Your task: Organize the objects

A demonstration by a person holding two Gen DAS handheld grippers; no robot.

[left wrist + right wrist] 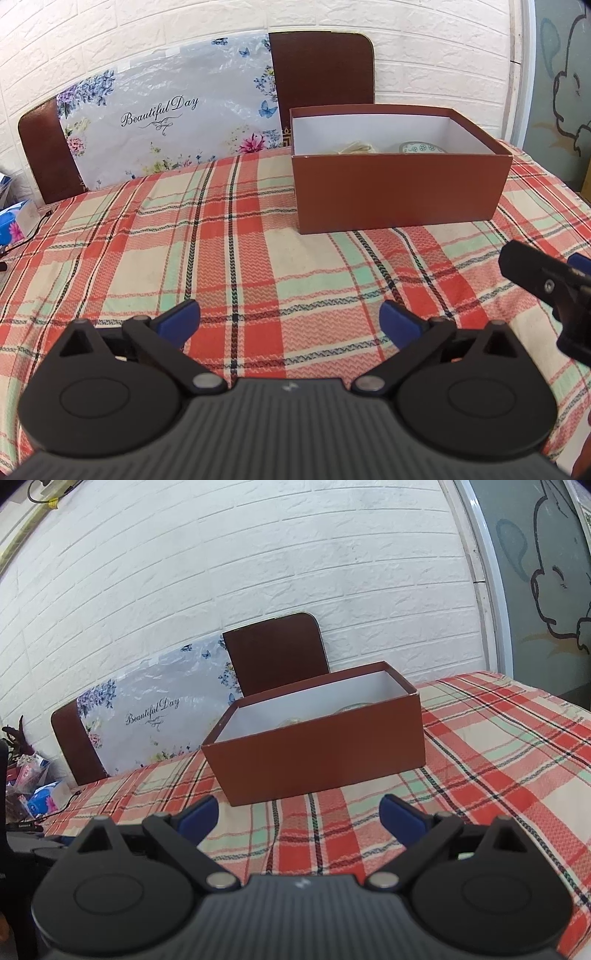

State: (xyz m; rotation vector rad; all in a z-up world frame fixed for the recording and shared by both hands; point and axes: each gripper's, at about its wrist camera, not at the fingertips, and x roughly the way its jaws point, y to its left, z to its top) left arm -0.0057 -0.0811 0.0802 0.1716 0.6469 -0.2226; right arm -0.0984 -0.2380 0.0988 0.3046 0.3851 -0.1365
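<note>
A brown open box point(395, 192) with a white inside stands on the plaid tablecloth point(229, 258). Inside it I see a patterned bowl point(423, 148) and a pale bundle point(356, 148), mostly hidden by the front wall. My left gripper point(290, 321) is open and empty, low over the cloth in front of the box. My right gripper point(299, 814) is open and empty, just short of the box point(317, 749). Part of the right gripper point(546, 284) shows at the right edge of the left wrist view.
Two brown chair backs point(321, 70) stand behind the table against a white brick wall, with a floral "Beautiful Day" bag point(166, 118) leaning between them. A blue tissue pack point(14, 221) and a cable lie at the far left edge.
</note>
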